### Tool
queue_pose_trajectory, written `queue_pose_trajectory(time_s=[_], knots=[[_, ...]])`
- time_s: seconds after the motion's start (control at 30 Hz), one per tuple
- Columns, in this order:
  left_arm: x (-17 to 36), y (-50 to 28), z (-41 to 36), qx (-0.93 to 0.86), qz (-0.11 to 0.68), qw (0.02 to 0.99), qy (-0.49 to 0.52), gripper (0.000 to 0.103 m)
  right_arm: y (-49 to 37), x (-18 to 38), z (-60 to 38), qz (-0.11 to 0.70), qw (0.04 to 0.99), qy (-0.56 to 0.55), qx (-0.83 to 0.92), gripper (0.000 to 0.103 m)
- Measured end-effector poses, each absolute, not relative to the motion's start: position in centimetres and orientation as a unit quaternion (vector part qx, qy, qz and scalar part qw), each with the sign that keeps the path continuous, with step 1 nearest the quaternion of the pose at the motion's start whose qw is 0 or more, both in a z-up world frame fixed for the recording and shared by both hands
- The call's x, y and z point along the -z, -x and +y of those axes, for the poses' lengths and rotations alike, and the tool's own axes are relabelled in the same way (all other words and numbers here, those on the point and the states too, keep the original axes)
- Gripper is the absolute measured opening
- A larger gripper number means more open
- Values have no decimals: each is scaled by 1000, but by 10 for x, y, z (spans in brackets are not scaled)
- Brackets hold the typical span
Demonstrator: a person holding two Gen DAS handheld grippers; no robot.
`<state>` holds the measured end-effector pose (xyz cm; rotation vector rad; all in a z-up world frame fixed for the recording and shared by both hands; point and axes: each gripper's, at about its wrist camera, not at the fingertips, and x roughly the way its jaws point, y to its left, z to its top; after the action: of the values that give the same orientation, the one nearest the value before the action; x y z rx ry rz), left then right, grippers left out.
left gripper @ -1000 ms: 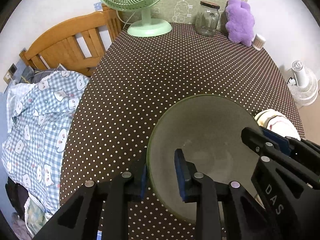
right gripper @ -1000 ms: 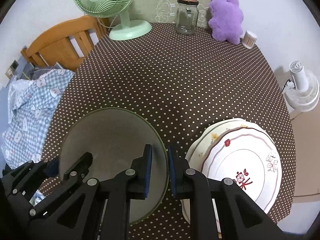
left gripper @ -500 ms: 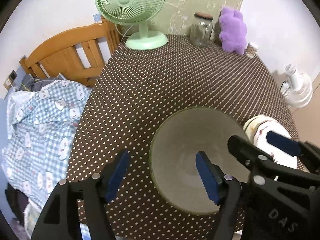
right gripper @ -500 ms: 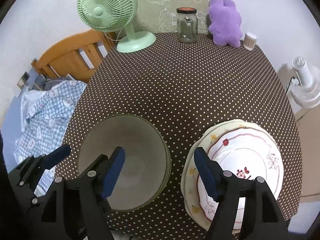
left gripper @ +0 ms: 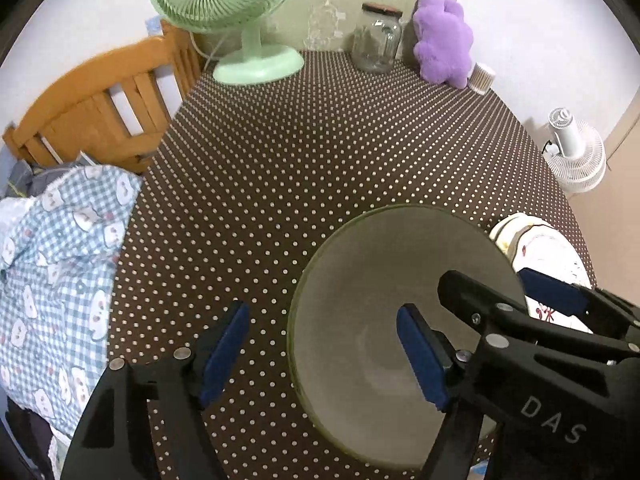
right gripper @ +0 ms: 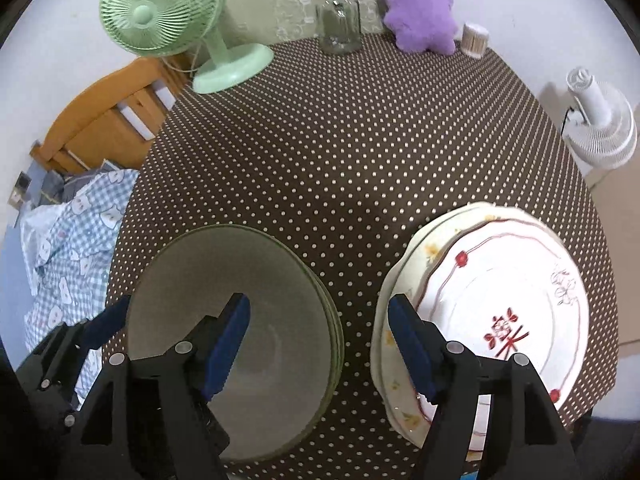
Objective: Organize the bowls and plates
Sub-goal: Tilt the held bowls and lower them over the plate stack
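1. Grippers both tip steeply down over the near edge of the table (right gripper: pixel 360 152), side by side, and both have just been opening.
2. Left gripper (left gripper: pixel 322 354) stands with its jaws wide apart, blue pads (left gripper: pixel 224 354) clear of everything; the left rim of the green bowl (left gripper: pixel 400 280) sits in the gap between them, touched by neither pad.
3. One pad hangs outside the bowl over the dotted cloth, the other hangs over the bowl's hollow.
4. Right gripper (right gripper: pixel 318 346) is spread just as wide, nothing clamped; the bowl's right rim (right gripper: pixel 240 280) and a strip of cloth lie below the gap.
5. Its left finger sits over the bowl's inside, its right finger over the near-left edge of the plates (right gripper: pixel 500 312).
6. That bowl looks pale grey-green and matte, wide and shallow; from the right wrist view more than one rim shows at its right edge, so it seems to be nested in others.
7. It rests flat on the cloth, directly under and between the two grippers.
8. The plates are stacked just right of the right gripper, near the bowl but apart from it: white on top with a red line border, small flowers and a red character, a cream floral one beneath.
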<state>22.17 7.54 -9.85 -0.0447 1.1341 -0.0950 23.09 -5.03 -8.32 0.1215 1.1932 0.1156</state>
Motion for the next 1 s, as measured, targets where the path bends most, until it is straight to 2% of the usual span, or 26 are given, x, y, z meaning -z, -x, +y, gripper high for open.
queue_pose_trajectory(time_s=[0.3, 0.53, 0.8, 0.83, 0.9, 1.0], knots=[[115, -231, 77, 85, 553, 829, 20, 74, -241, 107, -46, 589, 804, -82, -27, 74], [126, -231, 72, 118, 570, 813, 13, 71, -236, 122, -47, 605, 789, -107, -18, 61], [126, -231, 71, 136, 565, 814, 17, 71, -235, 124, -44, 599, 791, -120, -17, 58], [126, -231, 70, 138, 564, 814, 17, 69, -235, 124, -44, 598, 792, -122, -18, 57], [123, -229, 68, 153, 562, 812, 20, 55, -235, 123, -41, 596, 794, -119, -21, 53], [123, -230, 68, 156, 565, 810, 20, 54, -235, 123, -40, 597, 794, -115, -24, 51]])
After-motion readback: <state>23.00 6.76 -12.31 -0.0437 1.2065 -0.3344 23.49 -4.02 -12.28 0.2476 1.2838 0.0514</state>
